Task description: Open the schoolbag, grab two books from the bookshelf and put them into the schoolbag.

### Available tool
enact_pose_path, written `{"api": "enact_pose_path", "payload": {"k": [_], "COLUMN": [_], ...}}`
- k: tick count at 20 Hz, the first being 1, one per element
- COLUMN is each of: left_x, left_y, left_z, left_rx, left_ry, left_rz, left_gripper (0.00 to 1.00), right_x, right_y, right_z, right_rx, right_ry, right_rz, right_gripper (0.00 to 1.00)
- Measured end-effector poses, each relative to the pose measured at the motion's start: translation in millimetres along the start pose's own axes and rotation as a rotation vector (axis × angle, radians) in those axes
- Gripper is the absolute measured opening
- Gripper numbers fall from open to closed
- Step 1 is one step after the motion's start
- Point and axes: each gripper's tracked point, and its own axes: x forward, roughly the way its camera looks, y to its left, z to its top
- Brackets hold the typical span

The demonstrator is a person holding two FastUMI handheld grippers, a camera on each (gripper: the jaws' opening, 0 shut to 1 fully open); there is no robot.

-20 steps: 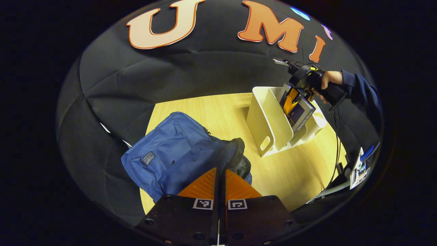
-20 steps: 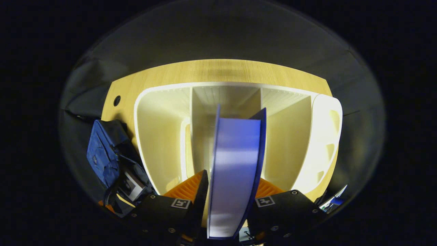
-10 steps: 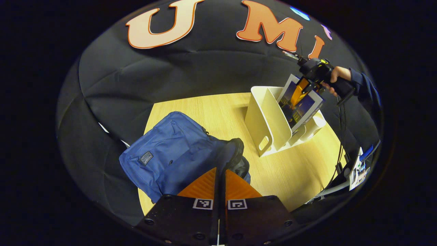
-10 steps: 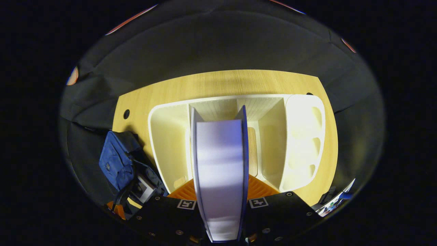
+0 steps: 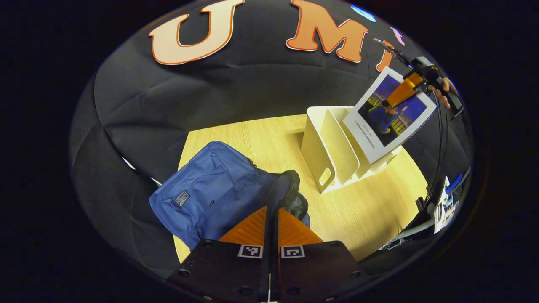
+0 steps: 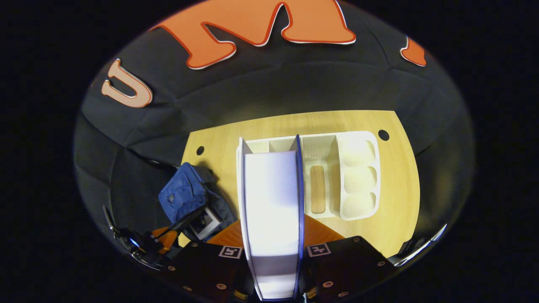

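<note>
Right gripper (image 6: pixel 273 235) is clamped on a book (image 6: pixel 271 206), one finger on each cover, near one end. In the left gripper view the book (image 5: pixel 389 113) hangs in the air above the bookshelf (image 5: pixel 332 147), clear of its slots, with the right gripper (image 5: pixel 406 86) at its upper edge and part of a hand (image 5: pixel 442 88) behind. My read: gripping at the top edge lets the book come straight up out of a divider slot without fouling the walls.

Book orientation: long axis runs roughly along the gripper fingers and tilts off vertical, free end pointing down toward the bookshelf (image 6: pixel 358 176). The right gripper view looks down its page edge, covers to either side.

Left gripper (image 5: pixel 269 223) is pinched on the dark rim of the schoolbag (image 5: pixel 210 189) at its opening. Fingers look nearly together with the zipper edge between them. Probably holding the mouth up and open so the book can drop in one-handed. The schoolbag lies on the tabletop (image 5: pixel 362 210) to the left of the bookshelf, near but not touching it. In the right gripper view something pale shows inside the schoolbag (image 6: pixel 189 198); could be a book, cannot tell.

Next, as I judge it: swing the book across to the schoolbag and feed it in lower end first.
</note>
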Motion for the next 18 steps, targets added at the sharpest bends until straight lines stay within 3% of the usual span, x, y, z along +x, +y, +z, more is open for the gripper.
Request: {"api": "enact_pose_path", "payload": {"k": [4,8,13,18], "left_x": [0,0,1,-1], "left_y": [1,0,2,4], "left_z": [-1,-1,-1,6], "left_rx": [-0.003,0.016,0.015,0.021], "left_ry": [0.005,0.013,0.019,0.027], "left_rz": [0.002,0.003,0.012,0.019], "left_gripper": [0.01,0.01,0.01,0.0], "right_x": [-17,-10,2,22], "right_y": [1,11,49,90], "right_z": [-11,-41,-72,-99], "right_rx": [-0.004,0.032,0.202,0.353], "right_ry": [-0.04,0.003,0.016,0.0], "right_rz": [0.031,0.107,0.317,0.478], "right_gripper": [0.4,0.4,0.4,0.4]}}
